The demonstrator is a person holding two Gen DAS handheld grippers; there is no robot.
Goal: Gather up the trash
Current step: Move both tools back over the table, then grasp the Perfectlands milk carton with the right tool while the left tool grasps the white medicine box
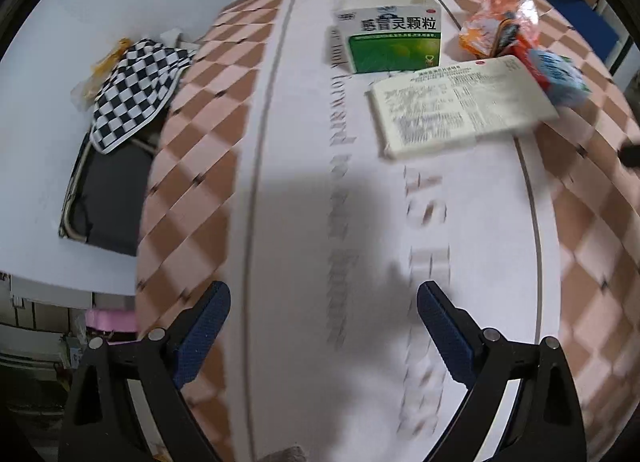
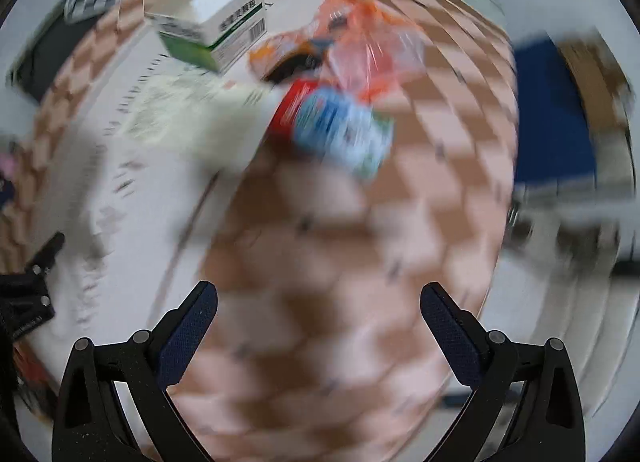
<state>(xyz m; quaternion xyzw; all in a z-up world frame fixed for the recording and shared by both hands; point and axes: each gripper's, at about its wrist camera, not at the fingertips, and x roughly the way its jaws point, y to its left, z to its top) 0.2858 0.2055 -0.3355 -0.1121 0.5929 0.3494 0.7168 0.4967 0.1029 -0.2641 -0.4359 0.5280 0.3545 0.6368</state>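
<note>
While both cameras look down over a tablecloth (image 1: 208, 133) checked in pink and brown with a pale printed band along its middle, the left gripper (image 1: 323, 326) hangs above that band with its blue-padded fingers (image 1: 208, 326) spread wide and nothing between them. Ahead of it, well apart from the fingertips, the trash lies gathered at the far part of the cloth: a green and white medicine box (image 1: 394, 39) stands with its top flap open, a folded printed leaflet (image 1: 460, 105) lies flat just in front of it, and to the right an orange crinkled plastic bag (image 1: 496, 13) sits touching a red and blue wrapper (image 1: 556, 73) that overlaps the leaflet's far corner. Off the cloth to the left, a black and white checkered cloth (image 1: 136, 89) drapes over a dark tray (image 1: 108, 197) on the white table (image 1: 60, 21). The right gripper (image 2: 319, 322) is likewise wide open and empty, and its view is heavily blurred; the medicine box (image 2: 216, 29), the orange bag (image 2: 356, 21) and the blue wrapper (image 2: 344, 129) are still recognisable ahead of it, none of them near its fingers (image 2: 192, 330).
</note>
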